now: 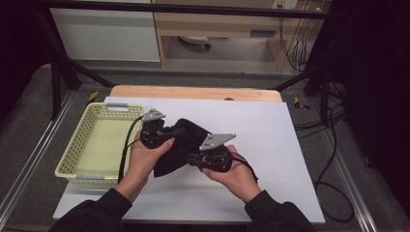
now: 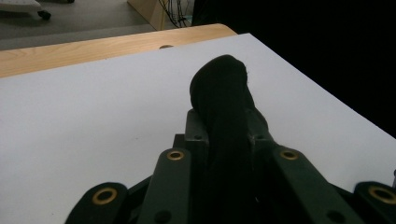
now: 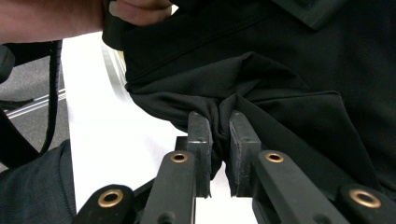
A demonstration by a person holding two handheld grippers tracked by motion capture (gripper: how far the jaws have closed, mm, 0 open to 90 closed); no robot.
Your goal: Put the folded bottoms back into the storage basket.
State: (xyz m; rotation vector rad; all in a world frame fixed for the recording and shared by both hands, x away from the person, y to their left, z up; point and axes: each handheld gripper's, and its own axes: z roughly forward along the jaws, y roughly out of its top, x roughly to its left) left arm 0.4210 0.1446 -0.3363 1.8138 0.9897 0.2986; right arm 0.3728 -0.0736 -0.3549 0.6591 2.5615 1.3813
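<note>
A black cloth [image 1: 181, 145] hangs between the two grippers above the white sheet [image 1: 270, 145] covering the table, near its centre. The left gripper [image 1: 167, 133] pinches one bunched end of it; the right gripper [image 3: 219, 140], at about four o'clock from the left, clamps another gathered fold. A pale yellow basket [image 1: 77, 145] sits at nine o'clock.

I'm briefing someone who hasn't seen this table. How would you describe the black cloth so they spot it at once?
Start at the white sheet covering the wooden table, with the pale yellow perforated plastic basket at its left. Just right of the basket, the soft black fabric garment hangs bunched between the left gripper and right gripper, both clamped on it. It is the only cloth item there.
</note>
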